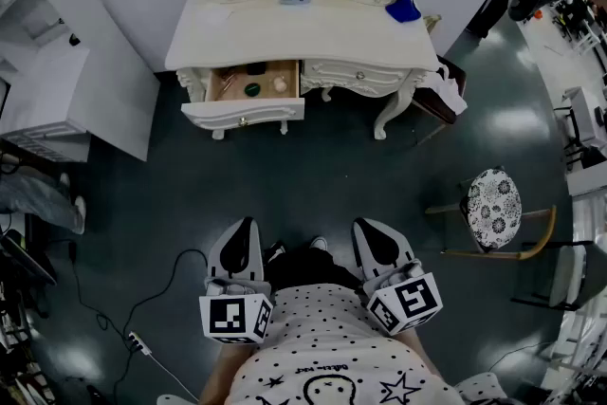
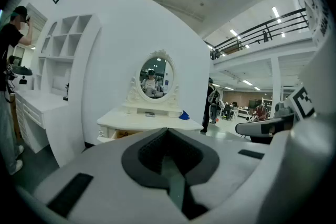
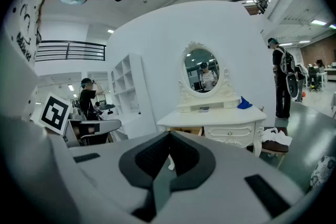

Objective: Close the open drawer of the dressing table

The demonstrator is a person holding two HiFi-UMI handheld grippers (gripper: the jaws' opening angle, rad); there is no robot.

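Note:
The white dressing table [image 1: 313, 28] with its oval mirror stands against the curved wall, well ahead of me. Its left drawer [image 1: 244, 112] is pulled out and shows a wooden inside with a few small items. The right drawer [image 1: 358, 74] is pushed in. My left gripper [image 1: 248, 223] and right gripper [image 1: 365, 225] are held close to my body, far short of the table, both shut and empty. In the left gripper view the closed left gripper [image 2: 167, 129] points toward the table [image 2: 149, 119]. The right gripper [image 3: 169, 134] faces the table [image 3: 210, 118] and the open drawer [image 3: 186, 130].
A blue cloth [image 1: 403, 8] lies on the tabletop. A chair with white fabric [image 1: 446, 95] stands at the table's right. A stool with a patterned seat [image 1: 493, 207] is on the right, a white shelf unit [image 1: 57, 100] on the left. A cable and power strip [image 1: 137, 341] lie on the dark floor.

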